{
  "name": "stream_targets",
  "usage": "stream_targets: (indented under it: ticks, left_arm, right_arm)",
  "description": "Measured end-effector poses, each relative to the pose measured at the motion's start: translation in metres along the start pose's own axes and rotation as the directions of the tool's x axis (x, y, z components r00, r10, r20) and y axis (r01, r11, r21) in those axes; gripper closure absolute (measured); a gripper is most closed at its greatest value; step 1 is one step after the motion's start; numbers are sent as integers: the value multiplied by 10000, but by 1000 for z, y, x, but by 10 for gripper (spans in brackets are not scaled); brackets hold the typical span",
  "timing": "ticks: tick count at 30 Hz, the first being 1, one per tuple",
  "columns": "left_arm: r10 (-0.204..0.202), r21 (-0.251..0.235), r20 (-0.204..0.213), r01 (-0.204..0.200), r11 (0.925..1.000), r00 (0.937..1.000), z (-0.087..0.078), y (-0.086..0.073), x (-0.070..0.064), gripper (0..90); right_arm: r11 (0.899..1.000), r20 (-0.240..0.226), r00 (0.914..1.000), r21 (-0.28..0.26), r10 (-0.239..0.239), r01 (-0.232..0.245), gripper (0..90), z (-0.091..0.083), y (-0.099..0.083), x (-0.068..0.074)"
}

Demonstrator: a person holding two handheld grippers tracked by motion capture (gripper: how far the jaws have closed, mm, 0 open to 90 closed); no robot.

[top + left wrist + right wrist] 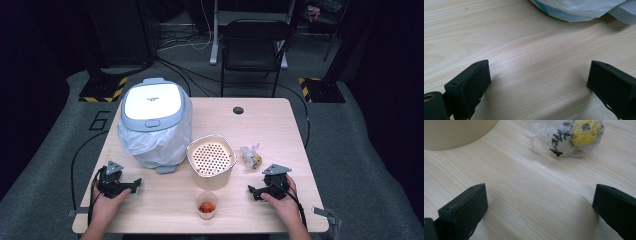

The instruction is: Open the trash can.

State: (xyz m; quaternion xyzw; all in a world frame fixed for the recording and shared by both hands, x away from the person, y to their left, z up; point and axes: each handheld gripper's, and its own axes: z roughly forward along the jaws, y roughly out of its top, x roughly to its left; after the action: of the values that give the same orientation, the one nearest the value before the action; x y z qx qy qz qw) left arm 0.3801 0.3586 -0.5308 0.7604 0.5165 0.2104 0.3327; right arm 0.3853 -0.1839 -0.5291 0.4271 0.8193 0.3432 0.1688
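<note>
Bare table [165, 200] lies open across the frame's bottom, broken only by the small cup [207, 205] at centre. Mid-frame, the lidded bin [152, 120], perforated pot [211, 159] and wrapped bundle [251, 156] block passage.

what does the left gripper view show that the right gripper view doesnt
Left gripper view alone: the bin's white plastic liner and the grey edge of the bin, just ahead of the open left hand-held gripper.

Right gripper view alone: a clear bag with something yellow and black inside and the beige strainer pot's wall, ahead of the open right hand-held gripper.

Both: the pale wooden table between two spread black jaws.
</note>
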Motion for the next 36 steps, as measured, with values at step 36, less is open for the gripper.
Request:
stream_targets:
  ticks: [36]
  left_arm:
    - [35,-490,-143,-42,9988,9999,-4,-3,-1,175]
  right_arm:
    - [10000,103,9999,-50,-36,37,0,1,1,0]
